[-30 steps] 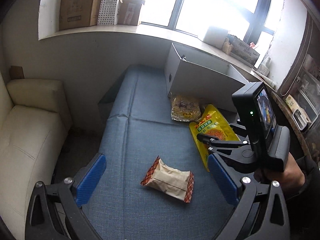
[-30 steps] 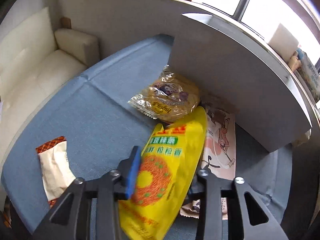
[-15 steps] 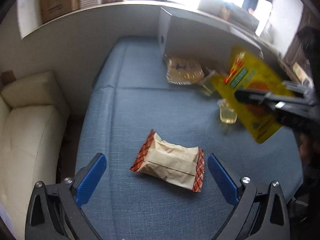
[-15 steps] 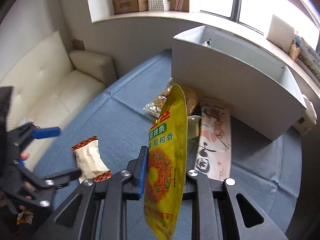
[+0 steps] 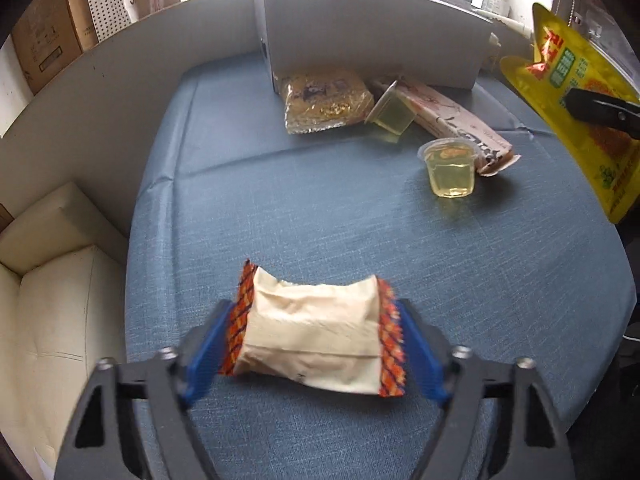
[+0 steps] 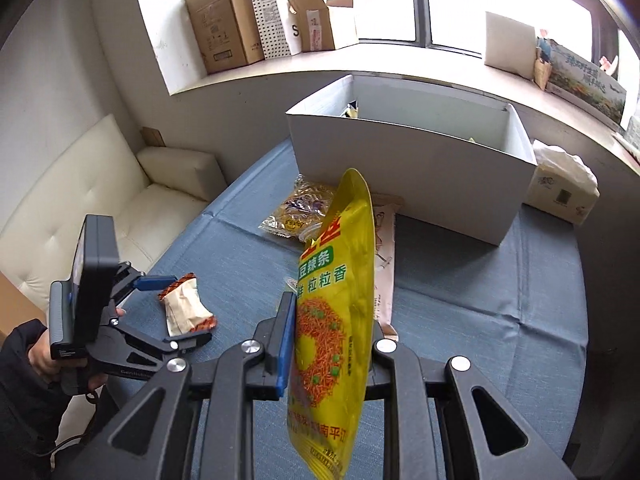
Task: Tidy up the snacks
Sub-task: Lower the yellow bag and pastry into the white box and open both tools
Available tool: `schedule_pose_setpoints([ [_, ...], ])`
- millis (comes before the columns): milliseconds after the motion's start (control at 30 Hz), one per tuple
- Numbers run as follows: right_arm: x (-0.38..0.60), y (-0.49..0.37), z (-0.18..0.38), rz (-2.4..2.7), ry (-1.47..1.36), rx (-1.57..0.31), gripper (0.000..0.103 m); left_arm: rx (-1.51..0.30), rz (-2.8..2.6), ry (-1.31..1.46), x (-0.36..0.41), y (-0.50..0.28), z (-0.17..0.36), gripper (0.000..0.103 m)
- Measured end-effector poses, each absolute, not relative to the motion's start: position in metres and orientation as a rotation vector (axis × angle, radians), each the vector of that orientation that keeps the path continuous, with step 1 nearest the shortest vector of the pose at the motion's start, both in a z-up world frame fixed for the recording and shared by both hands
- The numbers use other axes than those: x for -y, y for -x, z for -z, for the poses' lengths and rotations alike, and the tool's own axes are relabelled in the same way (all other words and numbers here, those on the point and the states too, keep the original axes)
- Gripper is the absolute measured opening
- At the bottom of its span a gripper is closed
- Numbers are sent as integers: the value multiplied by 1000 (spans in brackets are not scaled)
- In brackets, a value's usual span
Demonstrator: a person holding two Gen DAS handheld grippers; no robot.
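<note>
My left gripper (image 5: 314, 354) is shut on a cream snack packet with orange ends (image 5: 316, 340), low over the blue table; it also shows in the right wrist view (image 6: 186, 306). My right gripper (image 6: 330, 344) is shut on a yellow snack bag (image 6: 334, 320) and holds it upright above the table; the bag also shows in the left wrist view (image 5: 576, 112). A white open box (image 6: 408, 168) stands at the table's far side.
A clear noodle packet (image 5: 324, 100), a long pale packet (image 5: 452, 120) and two jelly cups (image 5: 452, 170) lie in front of the box. A tissue box (image 6: 564, 192) sits right of it. A cream sofa (image 5: 48, 300) is on the left.
My left gripper moved forward and closed on the cream packet. My right gripper lifted the yellow bag higher and to the right, uncovering the jelly cups.
</note>
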State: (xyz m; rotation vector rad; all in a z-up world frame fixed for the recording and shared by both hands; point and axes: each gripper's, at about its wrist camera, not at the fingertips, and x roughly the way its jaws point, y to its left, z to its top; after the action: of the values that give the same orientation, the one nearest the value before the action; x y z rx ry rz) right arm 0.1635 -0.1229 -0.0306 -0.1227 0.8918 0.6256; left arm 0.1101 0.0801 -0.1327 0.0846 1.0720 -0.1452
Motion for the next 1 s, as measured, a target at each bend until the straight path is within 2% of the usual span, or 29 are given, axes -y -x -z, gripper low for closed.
schedule_pose_setpoints([
  [33, 127, -163, 30, -624, 118, -892, 23, -1070, 148, -83, -80, -109, 130, 65],
  [233, 130, -165, 34, -623, 94, -897, 23, -1063, 175, -32, -83, -107, 120, 63],
  [500, 147, -170, 21, -604, 62, -861, 23, -917, 301, -4, -60, -112, 48, 63],
  [833, 184, -237, -28, -502, 2, -798, 23, -735, 323, -40, -18, -203, -38, 64],
  [1000, 193, -292, -46, -464, -23, -786, 23, -717, 308, -19, -11, -270, -63, 64],
])
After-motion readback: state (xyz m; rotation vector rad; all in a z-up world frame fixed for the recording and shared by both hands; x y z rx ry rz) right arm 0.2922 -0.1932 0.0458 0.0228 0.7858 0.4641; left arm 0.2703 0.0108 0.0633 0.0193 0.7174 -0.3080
